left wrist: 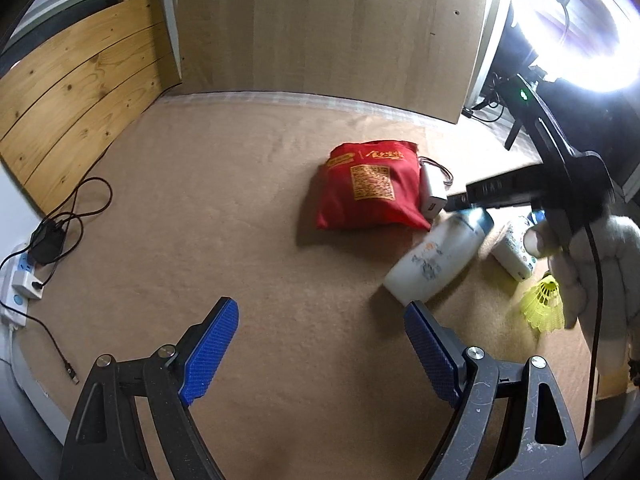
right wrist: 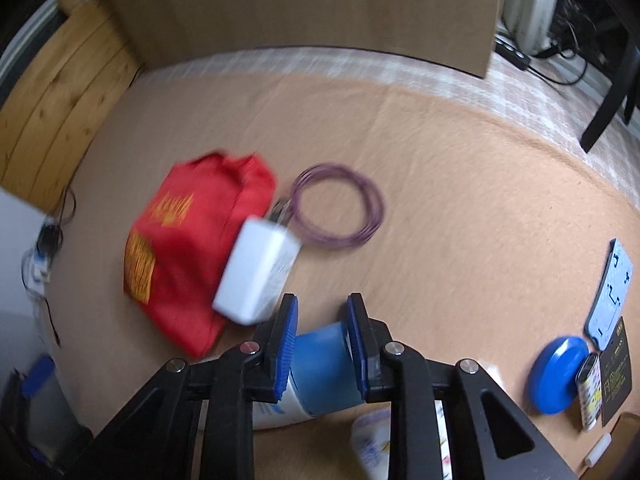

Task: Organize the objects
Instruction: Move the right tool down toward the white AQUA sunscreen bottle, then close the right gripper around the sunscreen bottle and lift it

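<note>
On the tan blanket (left wrist: 240,208) lies a white bottle (left wrist: 436,256) with a blue cap (right wrist: 320,364). My right gripper (right wrist: 322,300) points down at it, both blue pads pressed against the cap. A red drawstring bag (left wrist: 366,190) with yellow print lies just left of the bottle, and a white charger (right wrist: 260,272) rests against its edge. My left gripper (left wrist: 320,306) hovers over bare blanket in front of the bag, jaws wide open with nothing between them. A gloved hand (left wrist: 600,264) holds the right gripper.
Beside the bottle lie a smaller white container (left wrist: 514,250) and a yellow shuttlecock (left wrist: 542,302). A purple cable coil (right wrist: 338,210) sits behind the charger. A blue disc (right wrist: 558,374), a pale blue plate (right wrist: 610,288) and packets lie at right. A cardboard wall (left wrist: 320,28) backs the blanket; a power strip (left wrist: 20,280) sits at left.
</note>
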`<state>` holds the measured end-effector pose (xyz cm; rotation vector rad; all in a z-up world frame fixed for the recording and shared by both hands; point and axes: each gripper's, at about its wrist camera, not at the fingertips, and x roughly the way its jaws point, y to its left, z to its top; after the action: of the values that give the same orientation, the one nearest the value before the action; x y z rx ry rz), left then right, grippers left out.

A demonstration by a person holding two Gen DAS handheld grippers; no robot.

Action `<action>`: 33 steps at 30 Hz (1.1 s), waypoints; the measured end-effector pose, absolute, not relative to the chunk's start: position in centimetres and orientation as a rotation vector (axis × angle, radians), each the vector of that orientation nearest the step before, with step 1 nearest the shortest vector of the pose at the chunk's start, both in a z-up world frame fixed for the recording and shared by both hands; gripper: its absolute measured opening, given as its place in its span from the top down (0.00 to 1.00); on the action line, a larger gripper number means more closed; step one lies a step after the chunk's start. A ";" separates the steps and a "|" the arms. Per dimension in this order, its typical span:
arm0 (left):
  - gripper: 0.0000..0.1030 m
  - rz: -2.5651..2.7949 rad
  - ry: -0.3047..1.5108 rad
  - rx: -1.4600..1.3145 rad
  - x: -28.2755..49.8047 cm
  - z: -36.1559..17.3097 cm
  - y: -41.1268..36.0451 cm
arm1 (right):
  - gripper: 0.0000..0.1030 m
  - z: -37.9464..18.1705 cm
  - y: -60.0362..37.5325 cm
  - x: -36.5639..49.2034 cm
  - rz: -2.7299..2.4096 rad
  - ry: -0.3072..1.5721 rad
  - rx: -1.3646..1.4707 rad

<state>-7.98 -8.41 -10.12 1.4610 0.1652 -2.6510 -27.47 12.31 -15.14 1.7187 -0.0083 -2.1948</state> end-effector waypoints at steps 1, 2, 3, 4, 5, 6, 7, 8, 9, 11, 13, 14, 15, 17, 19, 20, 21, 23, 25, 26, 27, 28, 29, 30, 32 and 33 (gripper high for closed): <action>0.15 -2.650 0.167 1.460 -7.9 -10.1 -8.5 | 0.78 -15.1 11.9 -26.9 -2.181 0.012 1.717; 0.15 -2.647 0.170 1.458 -7.6 -10.1 -8.8 | 0.78 -15.1 11.7 -26.4 -2.170 0.019 1.716; 0.15 -2.646 0.171 1.458 -7.4 -10.1 -8.9 | 0.78 -15.1 11.4 -25.9 -2.160 0.025 1.715; 0.15 -2.643 0.174 1.458 -7.2 -10.0 -9.0 | 0.78 -15.1 11.1 -25.3 -2.152 0.031 1.714; 0.15 -2.640 0.178 1.457 -7.0 -10.0 -9.2 | 0.78 -15.1 11.0 -24.9 -2.146 0.033 1.713; 0.15 -2.639 0.183 1.458 -6.8 -10.0 -9.4 | 0.78 -15.1 10.9 -24.4 -2.140 0.035 1.712; 0.15 -2.639 0.186 1.459 -6.7 -10.1 -9.6 | 0.78 -15.0 10.7 -23.8 -2.134 0.039 1.706; 0.15 -2.640 0.189 1.463 -6.5 -10.1 -9.7 | 0.78 -15.0 10.6 -23.4 -2.130 0.045 1.703; 0.15 -2.644 0.192 1.470 -6.4 -10.2 -9.7 | 0.78 -15.0 10.5 -22.9 -2.128 0.052 1.700; 0.15 -2.654 0.191 1.488 -6.2 -10.3 -9.7 | 0.78 -14.9 10.2 -21.9 -2.119 0.056 1.696; 0.16 -2.659 0.193 1.498 -6.2 -10.5 -9.6 | 0.78 -14.9 9.9 -20.7 -2.106 0.066 1.688; 0.17 -2.666 0.195 1.511 -6.3 -10.6 -9.5 | 0.78 -14.8 9.8 -20.3 -2.106 0.073 1.685; 0.17 -2.670 0.197 1.520 -6.5 -10.7 -9.4 | 0.78 -14.8 9.6 -20.0 -2.105 0.080 1.682; 0.18 -2.682 0.201 1.552 -6.9 -11.1 -9.0 | 0.78 -14.8 9.4 -19.4 -2.100 0.084 1.675; 0.19 -2.686 0.193 1.595 -7.3 -11.7 -8.5 | 0.78 -14.6 9.6 -18.9 -2.118 0.068 1.672; 0.20 -2.694 0.195 1.625 -7.6 -12.1 -8.2 | 0.78 -14.3 10.0 -18.7 -2.133 0.044 1.668; 0.20 -2.703 0.201 1.648 -7.8 -12.3 -7.9 | 0.78 -13.9 10.6 -18.4 -2.150 0.010 1.663; 0.22 -2.715 0.199 1.690 -8.1 -13.0 -7.2 | 0.76 -13.0 11.9 -17.7 -2.186 -0.085 1.645; 0.23 -2.719 0.206 1.725 -8.3 -13.7 -6.7 | 0.62 -12.1 13.8 -16.5 -2.226 -0.169 1.629; 0.24 -2.721 0.219 1.756 -8.4 -14.2 -6.4 | 0.58 -11.9 14.4 -16.2 -2.238 -0.201 1.623; 0.24 -2.724 0.226 1.772 -8.5 -14.5 -6.2 | 0.54 -11.6 15.0 -15.8 -2.250 -0.235 1.618; 0.25 -2.725 0.236 1.794 -8.5 -14.9 -6.0 | 0.53 -11.5 15.9 -15.2 -2.258 -0.281 1.616; 0.26 -2.728 0.246 1.823 -8.6 -15.2 -5.6 | 0.53 -11.4 16.5 -14.7 -2.260 -0.312 1.617; 0.27 -2.732 0.251 1.840 -8.5 -15.4 -5.3 | 0.53 -11.5 17.1 -14.3 -2.257 -0.349 1.624; 0.27 -2.746 0.255 1.863 -8.4 -15.7 -4.8 | 0.53 -11.7 18.0 -13.7 -2.250 -0.431 1.640; 0.28 -2.753 0.257 1.875 -8.3 -15.8 -4.4 | 0.53 -12.0 18.0 -13.7 -2.245 -0.461 1.646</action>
<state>-8.29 -4.41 -15.81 1.8753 0.2567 -2.7528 -13.68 17.98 -11.98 1.6456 -0.4614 -2.2451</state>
